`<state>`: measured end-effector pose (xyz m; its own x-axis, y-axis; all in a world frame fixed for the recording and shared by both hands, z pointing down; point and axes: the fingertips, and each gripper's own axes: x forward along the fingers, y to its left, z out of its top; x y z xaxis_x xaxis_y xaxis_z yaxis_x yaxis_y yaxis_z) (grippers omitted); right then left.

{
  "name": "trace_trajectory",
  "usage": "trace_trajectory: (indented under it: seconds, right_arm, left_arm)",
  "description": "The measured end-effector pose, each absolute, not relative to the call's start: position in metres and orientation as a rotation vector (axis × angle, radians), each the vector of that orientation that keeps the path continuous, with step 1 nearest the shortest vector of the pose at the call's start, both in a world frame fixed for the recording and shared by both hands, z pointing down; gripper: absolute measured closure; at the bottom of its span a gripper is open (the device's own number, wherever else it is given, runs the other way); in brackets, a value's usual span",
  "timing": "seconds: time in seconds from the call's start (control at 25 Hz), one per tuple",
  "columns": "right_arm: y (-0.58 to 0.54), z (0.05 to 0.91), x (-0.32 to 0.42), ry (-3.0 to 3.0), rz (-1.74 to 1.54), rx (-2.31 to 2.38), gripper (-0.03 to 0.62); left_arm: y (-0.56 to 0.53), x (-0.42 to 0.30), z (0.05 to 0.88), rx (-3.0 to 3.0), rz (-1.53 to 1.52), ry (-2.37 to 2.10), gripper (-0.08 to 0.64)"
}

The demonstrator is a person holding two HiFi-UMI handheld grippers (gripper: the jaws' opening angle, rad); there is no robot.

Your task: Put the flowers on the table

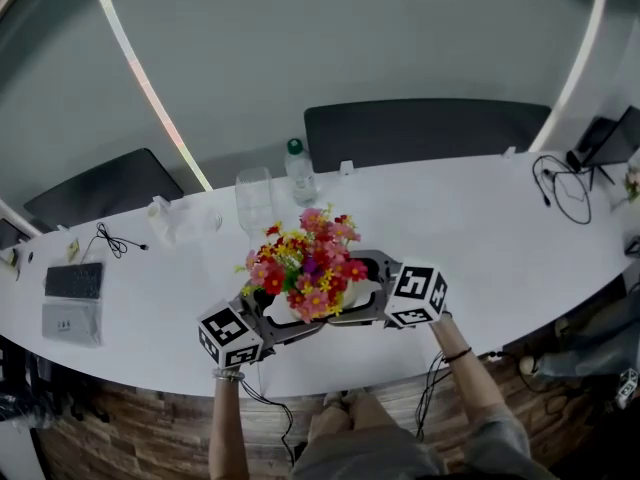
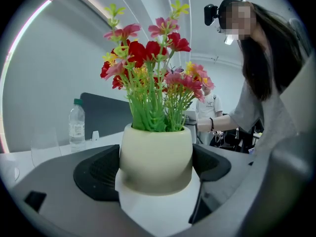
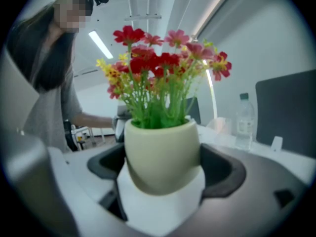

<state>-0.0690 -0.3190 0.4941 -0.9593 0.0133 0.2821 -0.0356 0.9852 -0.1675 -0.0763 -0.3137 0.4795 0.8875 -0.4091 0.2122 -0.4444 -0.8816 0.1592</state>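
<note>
Holding a cream pot (image 2: 155, 157) of flowers (image 1: 305, 258) from two sides, near the front edge of the white tabletop (image 1: 480, 238). Clamping it with the left gripper (image 1: 283, 316), dark fingers (image 2: 98, 172) pressed against the pot's flanks. Clamping it likewise with the right gripper (image 1: 362, 288), fingers (image 3: 224, 169) snug on either side of the same pot. Bearing red, pink and yellow blooms on green stems, upright above the rim. Sitting low at the tabletop, between the two marker cubes; impossible to tell whether resting on the surface or just off it. Behind the flowers, toward the far edge: a clear wine glass (image 1: 254, 196) and near it a water bottle (image 1: 299, 173) with a green cap, both upright. Further left, a thin black cable (image 1: 115, 240) and a dark flat device (image 1: 74, 281) lying on the surface. At the far right end, a looped black cord (image 1: 565, 193). Beyond the tabletop, a dark chair back (image 1: 420, 133) behind the bottle and a second chair (image 1: 105, 188) off to the left. In each gripper view, a person in a grey top behind the pot
</note>
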Motion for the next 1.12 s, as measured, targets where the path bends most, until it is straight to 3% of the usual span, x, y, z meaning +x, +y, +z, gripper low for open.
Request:
trace_trajectory:
  seconds: [0.52,1.12]
  right_arm:
    - [-0.328,0.570,-0.085,-2.810,0.200,-0.042,0.129]
    - [-0.337,0.603,-0.098,-2.792,0.145,-0.061,0.129]
  left_arm:
    - [-0.322,-0.091,0.557,2.830,0.278,-0.710,0.112]
    - [-0.331,-0.104,0.591,2.816,0.334,-0.737,0.112]
